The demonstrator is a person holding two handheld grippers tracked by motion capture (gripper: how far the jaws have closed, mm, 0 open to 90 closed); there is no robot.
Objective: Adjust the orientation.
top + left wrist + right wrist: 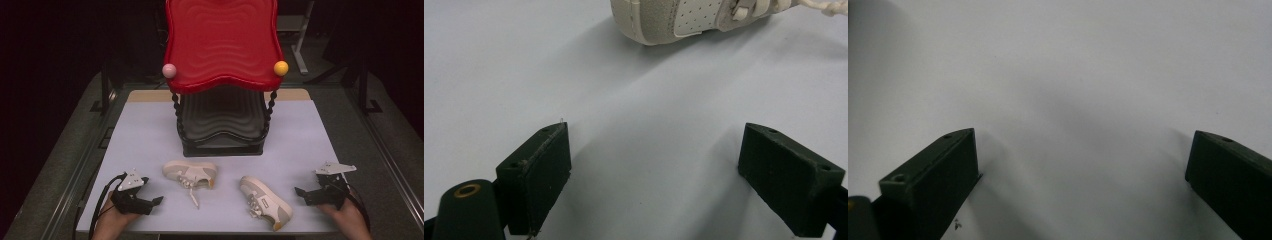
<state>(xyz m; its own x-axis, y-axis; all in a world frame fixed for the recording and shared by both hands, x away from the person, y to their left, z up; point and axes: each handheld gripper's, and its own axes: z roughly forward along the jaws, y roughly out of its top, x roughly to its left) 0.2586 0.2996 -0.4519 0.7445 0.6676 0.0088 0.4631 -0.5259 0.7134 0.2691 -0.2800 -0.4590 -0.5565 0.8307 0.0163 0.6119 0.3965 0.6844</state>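
Two beige-and-white sneakers lie on the white table. One sneaker lies left of centre, its lace trailing toward the front edge; its heel end shows at the top of the left gripper view. The other sneaker lies right of centre, angled toward the front. My left gripper rests at the front left, pointing right toward the first sneaker, open with bare table between its jaws. At the front right my right gripper points left toward the second sneaker, also open over bare table.
A two-tier shelf stands at the back centre: a red wavy top tray with a pink ball and a yellow ball at its front corners, and a black lower tray. Dark floor surrounds the table.
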